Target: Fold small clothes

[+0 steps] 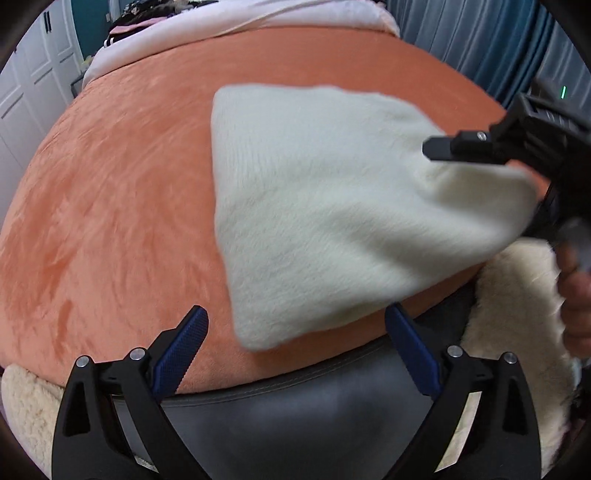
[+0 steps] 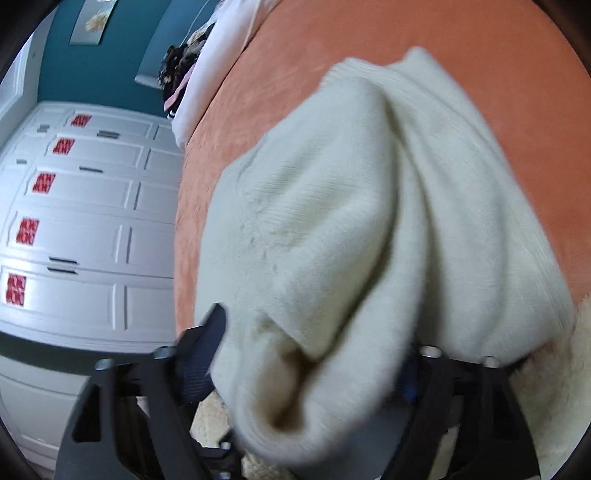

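While the left gripper (image 1: 295,350) hangs with its blue pads spread wide and nothing between them, the nearest corner of the cream garment (image 1: 332,206) lies just ahead of it, close to the front edge of the orange bedspread (image 1: 110,203). The piece looks light and limp, a fuzzy knit that drapes rather than holds a line, so I'd judge it will sag wherever it isn't supported. That loose near corner seems the sensible place for the empty gripper to pinch, taking a good bite of the thick pile so it doesn't slide out. Further over, the right gripper (image 2: 314,354) has the opposite end bunched between its jaws, lifted off the bed, the cloth hanging in soft folds. Beyond, the rest of the garment lies flat towards the pale bedding (image 1: 258,14).
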A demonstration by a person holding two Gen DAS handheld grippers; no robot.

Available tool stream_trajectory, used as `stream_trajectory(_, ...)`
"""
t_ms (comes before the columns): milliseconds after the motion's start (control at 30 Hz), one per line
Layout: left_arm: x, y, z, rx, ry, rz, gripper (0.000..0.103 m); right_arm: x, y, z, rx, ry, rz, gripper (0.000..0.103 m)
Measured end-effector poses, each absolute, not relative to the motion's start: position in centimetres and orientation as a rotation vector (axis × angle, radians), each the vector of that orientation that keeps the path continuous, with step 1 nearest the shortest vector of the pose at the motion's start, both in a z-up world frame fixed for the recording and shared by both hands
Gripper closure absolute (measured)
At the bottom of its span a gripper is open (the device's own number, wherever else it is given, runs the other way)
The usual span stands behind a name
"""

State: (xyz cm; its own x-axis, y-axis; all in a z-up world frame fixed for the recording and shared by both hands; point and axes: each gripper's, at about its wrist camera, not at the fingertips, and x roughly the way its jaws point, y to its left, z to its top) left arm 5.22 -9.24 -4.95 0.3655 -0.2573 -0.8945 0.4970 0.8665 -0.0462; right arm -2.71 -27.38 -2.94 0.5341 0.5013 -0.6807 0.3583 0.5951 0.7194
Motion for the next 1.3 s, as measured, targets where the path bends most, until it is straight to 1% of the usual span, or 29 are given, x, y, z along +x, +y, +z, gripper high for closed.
stream_trajectory(33,5.0,-8.9,-4.9,0.243,1.09,-0.493,0.013,-2.1,-27.0,-1.5,0.893,1.035,0.091,0.077)
stream_trajectory(67,4.9,-8.7,-4.5,0.226,1.069,-0.495,0.017,-1.7,-26.8,0.6,0.835,0.985,0.11,0.08)
stream_trajectory(100,5.0,-8.5,-4.0,0.202,1.051,-0.51,0.035,-1.6,-26.8,2.8,0.811,0.907,0.149,0.083)
stream_trajectory(133,5.0,-8.5,-3.6,0.178,1.043,-0.533,0.052,-1.7,-26.7,5.3,0.785,0.832,0.192,0.083)
stream_trajectory(200,5.3,-8.1,-3.0,0.133,1.051,-0.529,0.059,-2.5,-26.7,9.1,0.712,0.718,0.226,0.083)
stream_trajectory(267,6.0,-8.3,-3.7,0.094,1.096,-0.517,0.059,-3.4,-28.0,9.7,0.688,0.673,0.202,0.083)
stream_trajectory(300,6.1,-8.5,-4.2,0.086,1.124,-0.511,0.061,-3.5,-29.1,8.4,0.701,0.695,0.164,0.083)
stream_trajectory(333,6.4,-8.8,-4.9,0.083,1.152,-0.505,0.063,-3.5,-30.5,6.0,0.7,0.752,0.088,0.083)
stream_trajectory(400,6.5,-9.6,-6.0,0.106,1.18,-0.509,0.064,-3.2,-32.4,-1.1,0.686,0.972,-0.053,0.083)
stream_trajectory(433,6.3,-10.1,-6.3,0.127,1.186,-0.51,0.066,-3.4,-33.1,-4.3,0.731,1.053,-0.082,0.083)
stream_trajectory(467,6.1,-10.4,-6.5,0.145,1.19,-0.506,0.068,-4.5,-33.6,-5.4,0.816,1.005,-0.069,0.083)
stream_trajectory(500,6.0,-10.4,-6.5,0.15,1.189,-0.5,0.069,-5.2,-33.9,-5.2,0.871,0.966,-0.05,0.083)
stream_trajectory(567,6.2,-9.9,-6.2,0.121,1.187,-0.494,0.068,-5.5,-33.7,-4.4,0.86,0.957,-0.059,0.08)
stream_trajectory(600,6.3,-9.6,-6.2,0.103,1.196,-0.491,0.065,-5.3,-33.5,-4.3,0.833,0.968,-0.066,0.079)
stream_trajectory(633,6.4,-9.3,-6.1,0.09,1.207,-0.487,0.061,-5.2,-33.1,-4.2,0.806,0.98,-0.074,0.078)
stream_trajectory(667,6.4,-9.0,-6.0,0.08,1.213,-0.484,0.058,-5.2,-32.8,-3.7,0.789,0.986,-0.086,0.076)
stream_trajectory(700,6.2,-8.7,-5.6,0.08,1.207,-0.484,0.053,-5.5,-32.6,-3.0,0.774,0.981,-0.102,0.073)
stream_trajectory(733,6.1,-8.3,-5.1,0.09,1.194,-0.481,0.045,-6.1,-32.5,-2.1,0.748,0.966,-0.123,0.067)
stream_trajectory(767,5.8,-7.8,-4.6,0.112,1.178,-0.469,0.04,-6.8,-32.2,-1.1,0.71,0.948,-0.15,0.064)
stream_trajectory(800,5.5,-7.3,-4.2,0.127,1.165,-0.456,0.033,-7.5,-31.5,0.1,0.663,0.928,-0.178,0.063)
stream_trajectory(867,5.0,-6.3,-4.0,0.142,1.164,-0.44,0.032,-8.3,-30.4,2.4,0.578,0.886,-0.203,0.063)
stream_trajectory(900,4.9,-5.8,-3.9,0.151,1.167,-0.411,0.033,-8.6,-30.2,3.5,0.543,0.862,-0.194,0.063)
stream_trajectory(967,4.6,-4.7,-3.4,0.138,1.161,-0.365,0.033,-8.5,-29.5,5.9,0.506,0.809,-0.139,0.063)
stream_trajectory(1067,4.6,-3.1,-2.0,0.067,1.129,-0.337,0.033,-5.5,-27.5,7.4,0.486,0.802,-0.028,0.065)
stream_trajectory(1133,4.7,-2.6,-1.2,0.057,1.099,-0.33,0.033,-4.0,-25.4,5.7,0.463,0.865,0.052,0.068)
stream_trajectory(1233,4.6,-3.1,-0.4,0.052,1.076,-0.337,0.032,-2.2,-20.7,-2.6,0.419,1.153,0.081,0.07)
stream_trajectory(1267,5.7,-3.0,-0.4,0.043,1.076,-0.348,0.032,-2.5,-19.9,-4.9,0.381,1.195,0.051,0.07)
stream_trajectory(1300,5.7,-3.4,-0.2,0.037,1.073,-0.361,0.032,-3.1,-19.4,-4.8,0.351,1.161,0.035,0.07)
